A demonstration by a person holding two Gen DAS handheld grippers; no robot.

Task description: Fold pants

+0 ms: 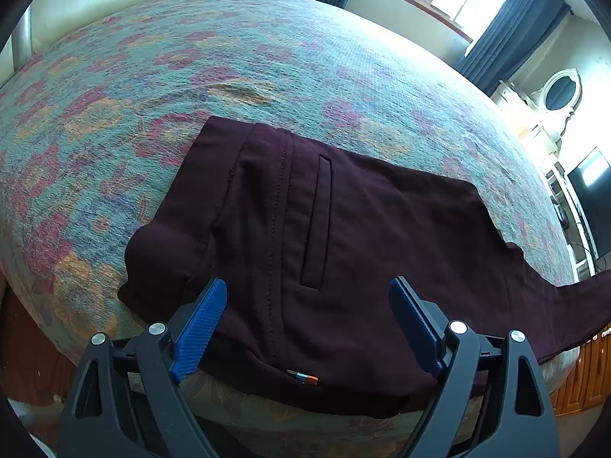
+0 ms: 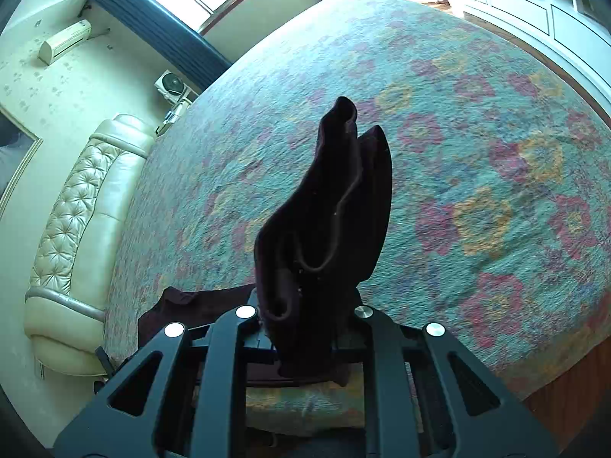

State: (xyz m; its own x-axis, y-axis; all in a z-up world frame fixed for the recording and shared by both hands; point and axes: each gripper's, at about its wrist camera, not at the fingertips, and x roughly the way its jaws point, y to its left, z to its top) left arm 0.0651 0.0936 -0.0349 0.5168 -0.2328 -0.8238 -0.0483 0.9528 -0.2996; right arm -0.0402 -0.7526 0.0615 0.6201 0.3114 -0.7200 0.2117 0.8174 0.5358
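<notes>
Lying across the lower middle of the left wrist view, the maroon pants [image 1: 343, 236] rest flat on a floral bedspread [image 1: 191, 61], waistband end toward the bottom of the frame, where a small orange and blue tag [image 1: 303, 377] shows at the hem edge. A welt pocket [image 1: 317, 221] runs up the centre of the cloth, and one leg trails off to the right edge of the frame. The left gripper [image 1: 307, 297] hangs just over the near edge of the fabric with its blue fingers [image 1: 198, 328] spread wide apart and nothing between them.

In the right wrist view the right gripper [image 2: 305, 328] is clamped on a bunched fold of the same dark pants [image 2: 332, 210], which rises up the centre of the frame, hiding the fingertips. More of the garment lies on the bedspread [image 2: 458, 114] at lower left, beside the black frame. A cream tufted headboard [image 2: 76, 221] fills the left edge, a wall air conditioner [image 2: 65, 40] sits at upper left, and dark blue curtains [image 2: 160, 26] hang under the window at the top
</notes>
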